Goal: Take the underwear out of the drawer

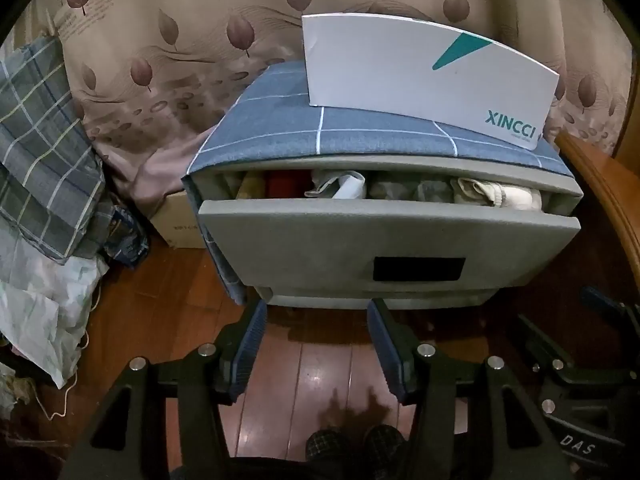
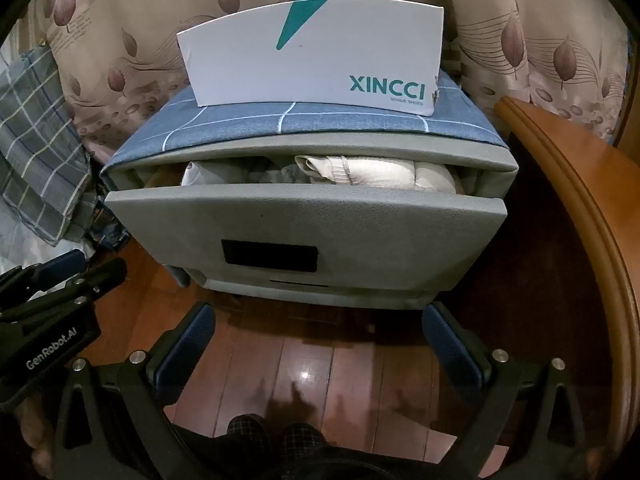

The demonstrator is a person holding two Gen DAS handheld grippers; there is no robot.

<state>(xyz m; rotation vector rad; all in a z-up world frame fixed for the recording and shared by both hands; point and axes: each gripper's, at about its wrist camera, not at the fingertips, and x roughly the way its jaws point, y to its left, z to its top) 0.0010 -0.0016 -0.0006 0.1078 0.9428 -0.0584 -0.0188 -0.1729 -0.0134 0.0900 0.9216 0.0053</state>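
Note:
A grey fabric drawer (image 1: 384,240) (image 2: 304,224) stands pulled partly out of its grey cabinet. It is stuffed with folded garments: cream underwear (image 1: 496,196) (image 2: 372,174) at the right, white (image 1: 340,186), grey and red pieces to the left. A dark rectangular handle slot (image 1: 419,269) (image 2: 270,256) is in the drawer front. My left gripper (image 1: 316,316) is open and empty, low in front of the drawer. My right gripper (image 2: 318,320) is open and empty, also below the drawer front. Each gripper shows at the edge of the other's view.
A white XINCCI shoe box (image 1: 424,80) (image 2: 316,56) sits on the blue checked cloth (image 1: 280,120) covering the cabinet top. A wooden bed frame (image 2: 580,208) is at the right. Plaid bedding (image 1: 40,152), bags and a cardboard box (image 1: 176,220) are at the left. A leaf-print curtain hangs behind.

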